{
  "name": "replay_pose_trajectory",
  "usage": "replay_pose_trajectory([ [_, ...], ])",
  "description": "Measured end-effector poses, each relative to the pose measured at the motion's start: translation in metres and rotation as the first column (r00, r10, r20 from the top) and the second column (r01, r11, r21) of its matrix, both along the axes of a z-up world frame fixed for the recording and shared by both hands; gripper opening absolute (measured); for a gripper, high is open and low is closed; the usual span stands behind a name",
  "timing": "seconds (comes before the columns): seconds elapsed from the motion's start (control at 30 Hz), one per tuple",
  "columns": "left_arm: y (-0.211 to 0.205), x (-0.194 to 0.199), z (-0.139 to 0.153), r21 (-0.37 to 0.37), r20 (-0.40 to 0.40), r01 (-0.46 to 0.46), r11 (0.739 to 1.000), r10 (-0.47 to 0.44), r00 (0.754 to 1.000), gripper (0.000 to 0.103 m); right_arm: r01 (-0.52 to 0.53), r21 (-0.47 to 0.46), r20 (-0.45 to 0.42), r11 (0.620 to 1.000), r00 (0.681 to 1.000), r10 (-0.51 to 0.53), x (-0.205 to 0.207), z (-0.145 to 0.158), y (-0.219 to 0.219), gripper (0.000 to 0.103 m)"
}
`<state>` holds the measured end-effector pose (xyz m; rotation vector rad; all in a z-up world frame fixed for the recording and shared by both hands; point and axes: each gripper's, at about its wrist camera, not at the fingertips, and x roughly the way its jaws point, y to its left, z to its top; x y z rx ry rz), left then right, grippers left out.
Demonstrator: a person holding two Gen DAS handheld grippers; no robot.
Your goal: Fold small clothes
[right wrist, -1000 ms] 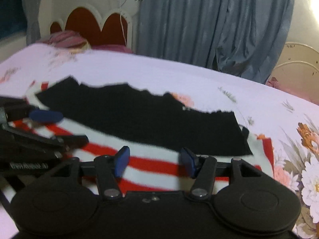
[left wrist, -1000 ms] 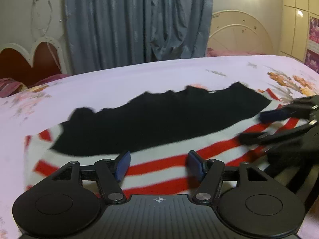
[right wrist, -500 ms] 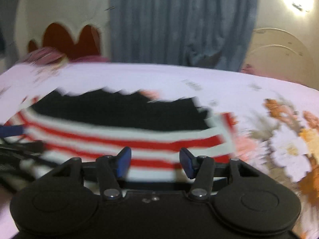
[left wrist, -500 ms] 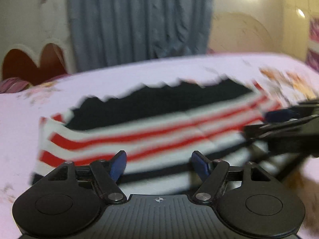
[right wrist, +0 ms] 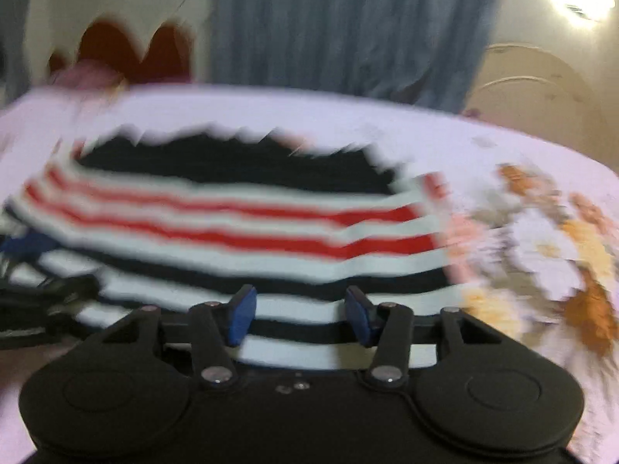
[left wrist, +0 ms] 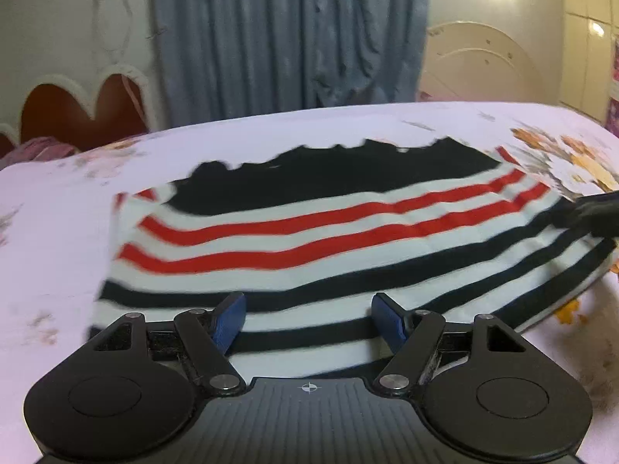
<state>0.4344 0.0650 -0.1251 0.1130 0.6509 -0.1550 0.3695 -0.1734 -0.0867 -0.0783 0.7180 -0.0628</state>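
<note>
A small striped garment (left wrist: 309,232) lies flat on the bed, with a black band at the far edge, then red and white stripes, then black and white stripes nearest me. It also shows, blurred, in the right wrist view (right wrist: 247,232). My left gripper (left wrist: 307,317) is open and empty over the garment's near edge. My right gripper (right wrist: 300,311) is open and empty over the near edge further right. The right gripper's tip shows at the right edge of the left wrist view (left wrist: 588,212). The left gripper shows at the left edge of the right wrist view (right wrist: 38,270).
The bed sheet (left wrist: 58,232) is pale pink with a flower print (right wrist: 541,243) to the garment's right. A red headboard (left wrist: 77,112) stands at the far left, a blue curtain (left wrist: 290,31) behind the bed, and cream cabinets (left wrist: 580,38) at the right.
Both grippers have pulled back toward me. More of the garment's near part, the black and white stripes, has come into view.
</note>
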Motion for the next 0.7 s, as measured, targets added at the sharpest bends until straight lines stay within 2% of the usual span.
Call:
replay_pose_trajectory([
  [0.1,0.013,-0.004,-0.002,-0.004,-0.011,-0.032,0.999,0.032,0.999,0.071,0.126,0.018,-0.031,0.992,0.992,-0.125,0.002,0.002,-0.043,0.055],
  [0.17,0.012,-0.004,-0.003,-0.002,-0.023,-0.033,0.999,0.033,0.999,0.071,0.144,0.056,-0.095,0.988,0.986,-0.139,0.004,-0.004,-0.059,0.056],
  [0.23,0.007,-0.002,-0.006,0.029,-0.042,-0.027,0.999,0.028,0.999,0.071,0.115,0.138,-0.140,0.984,0.986,-0.095,0.002,-0.010,-0.067,0.039],
  [0.27,0.006,-0.001,-0.006,0.037,-0.046,-0.029,0.999,0.030,0.998,0.071,0.110,0.149,-0.151,0.983,0.985,-0.087,-0.001,-0.011,-0.067,0.024],
  [0.3,0.006,-0.001,-0.006,0.032,-0.051,-0.033,0.999,0.035,0.998,0.071,0.098,0.118,-0.157,0.988,0.985,-0.079,-0.005,-0.012,-0.065,0.007],
  [0.37,0.010,0.000,-0.008,0.018,-0.057,-0.037,0.999,0.038,0.998,0.071,0.092,0.063,-0.169,0.994,0.982,-0.080,-0.016,-0.020,-0.065,0.007],
  [0.47,0.012,-0.005,-0.008,0.032,-0.054,-0.032,0.999,0.034,0.998,0.071,0.103,0.055,-0.153,0.993,0.984,-0.094,-0.028,-0.022,-0.067,0.007],
  [0.53,0.009,-0.009,-0.001,0.035,-0.048,-0.038,0.999,0.040,0.998,0.071,0.129,-0.007,-0.117,0.992,0.985,-0.129,-0.028,-0.013,-0.059,0.017],
  [0.57,0.007,-0.013,0.002,0.018,-0.036,-0.030,0.999,0.031,0.999,0.071,0.155,-0.030,-0.069,0.987,0.985,-0.157,-0.028,-0.005,-0.057,0.034],
  [0.6,0.003,-0.017,0.006,-0.002,-0.020,-0.019,1.000,0.019,1.000,0.071,0.159,-0.030,-0.014,0.987,0.987,-0.160,-0.032,0.003,-0.052,0.046],
  [0.63,-0.004,-0.020,0.009,-0.019,-0.002,-0.002,1.000,0.002,1.000,0.071,0.136,-0.008,0.011,0.991,0.991,-0.136,-0.032,0.008,-0.046,0.047],
  [0.7,-0.023,-0.024,0.012,-0.038,0.016,0.052,0.998,-0.051,0.999,0.071,0.070,0.020,-0.005,0.997,0.998,-0.070,-0.026,0.008,-0.027,0.045],
])
